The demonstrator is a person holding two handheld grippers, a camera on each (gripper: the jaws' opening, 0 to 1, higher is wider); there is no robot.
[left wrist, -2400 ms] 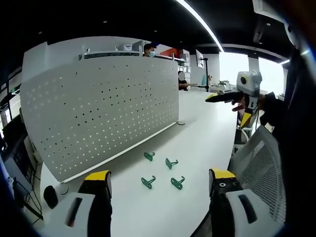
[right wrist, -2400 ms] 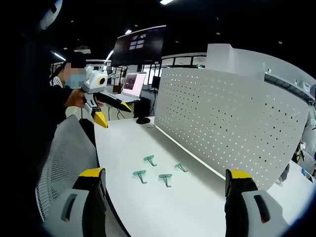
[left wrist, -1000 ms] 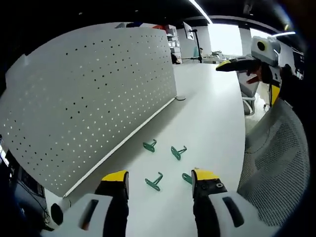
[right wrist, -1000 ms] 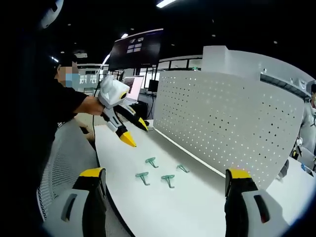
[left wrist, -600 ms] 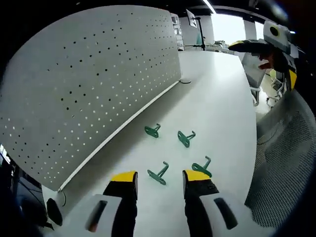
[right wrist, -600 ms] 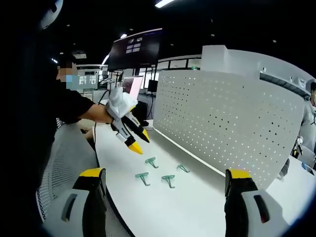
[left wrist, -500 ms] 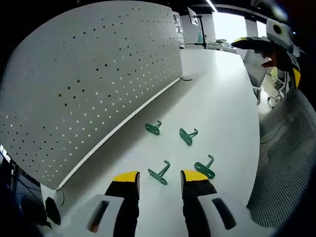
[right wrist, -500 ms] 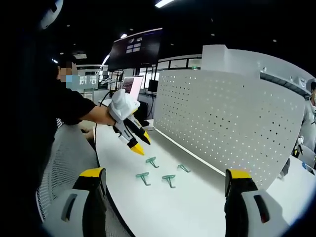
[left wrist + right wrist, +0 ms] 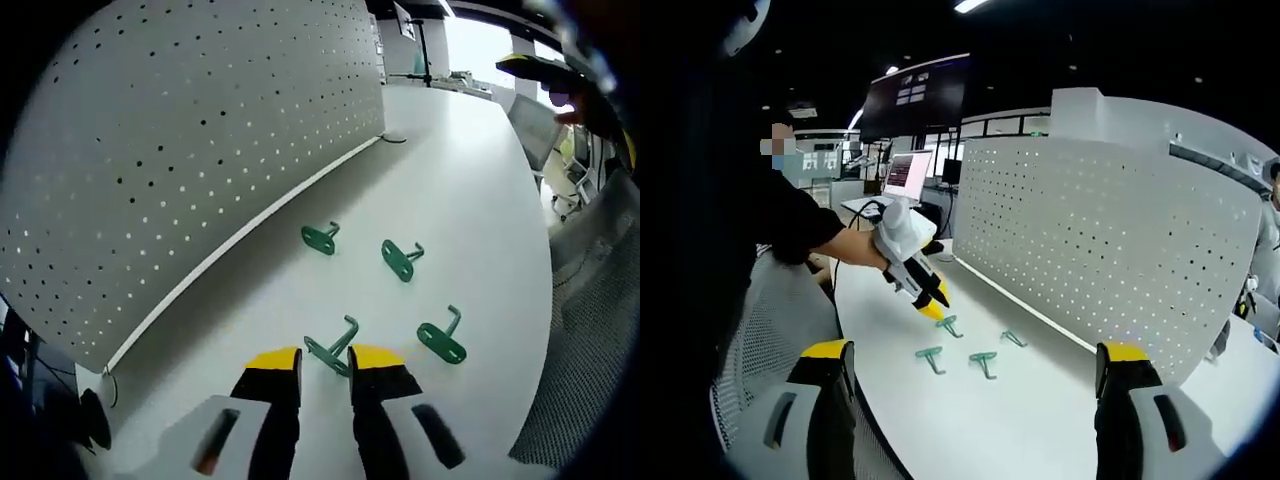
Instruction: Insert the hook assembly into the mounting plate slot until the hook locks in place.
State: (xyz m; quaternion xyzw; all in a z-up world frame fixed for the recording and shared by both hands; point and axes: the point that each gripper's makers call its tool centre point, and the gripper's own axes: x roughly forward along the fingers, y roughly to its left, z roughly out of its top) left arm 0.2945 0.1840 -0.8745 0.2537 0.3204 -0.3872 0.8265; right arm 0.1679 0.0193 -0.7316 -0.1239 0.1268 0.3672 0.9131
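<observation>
Several green hooks lie on the white table in front of the upright white perforated plate. My left gripper is low over the table, its yellow-tipped jaws narrowed to a small gap on either side of the nearest hook, which still lies flat. Other hooks lie beyond it and to its right. In the right gripper view the left gripper points down at a hook before the plate. My right gripper is held high and back, open wide, holding nothing.
A grey mesh chair stands at the table's near edge. A person's arm holds the left gripper. A laptop sits at the far end of the table. A black round object lies by the plate's end.
The left gripper has come down and forward to the nearest hook, and its jaws have narrowed from wide apart to a small gap. The right gripper has stayed still and open.
</observation>
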